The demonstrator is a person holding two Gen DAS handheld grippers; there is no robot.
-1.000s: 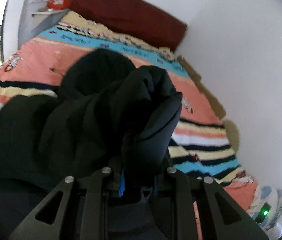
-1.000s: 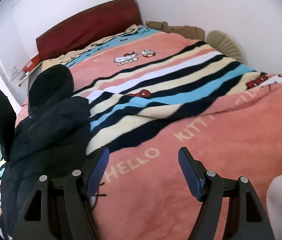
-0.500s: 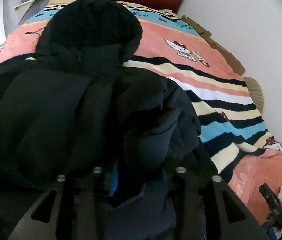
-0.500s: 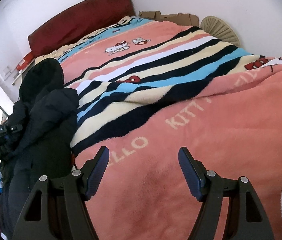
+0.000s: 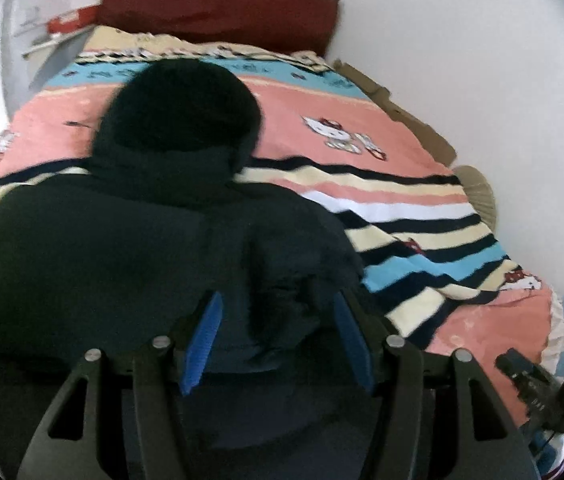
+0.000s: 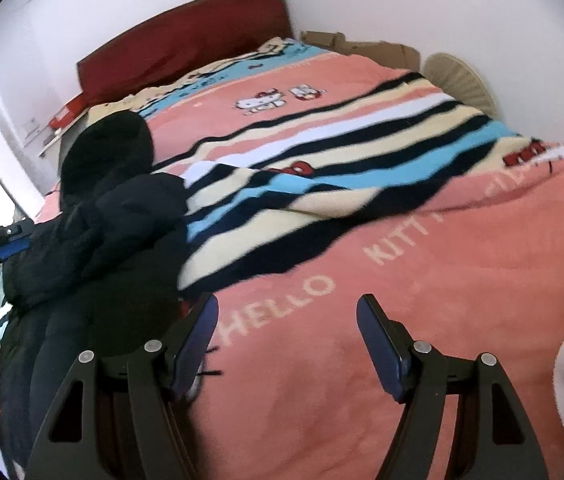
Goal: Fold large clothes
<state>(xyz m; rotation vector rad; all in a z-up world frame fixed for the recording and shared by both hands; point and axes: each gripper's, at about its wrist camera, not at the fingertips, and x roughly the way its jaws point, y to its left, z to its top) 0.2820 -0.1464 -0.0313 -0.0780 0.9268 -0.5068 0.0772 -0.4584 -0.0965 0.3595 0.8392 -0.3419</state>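
Black jacket [image 5: 154, 240] blurred, hem cut off at 6 o'clock; left gripper [image 5: 278, 336] and right gripper [image 6: 287, 344] both spread, empty; blanket [image 6: 422, 320] bare toward 3 o'clock

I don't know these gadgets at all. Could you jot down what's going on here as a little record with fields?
place: a bed with a striped cartoon-cat blanket, dark red headboard at the far end
garment: black hooded jacket lying on the blanket, hood toward the headboard
left gripper: open, blue pads either side of a jacket fold, not pinching it
right gripper: open, over bare blanket beside the jacket, holding nothing
by the wall: cardboard and a round fan
folding: looks only partly done
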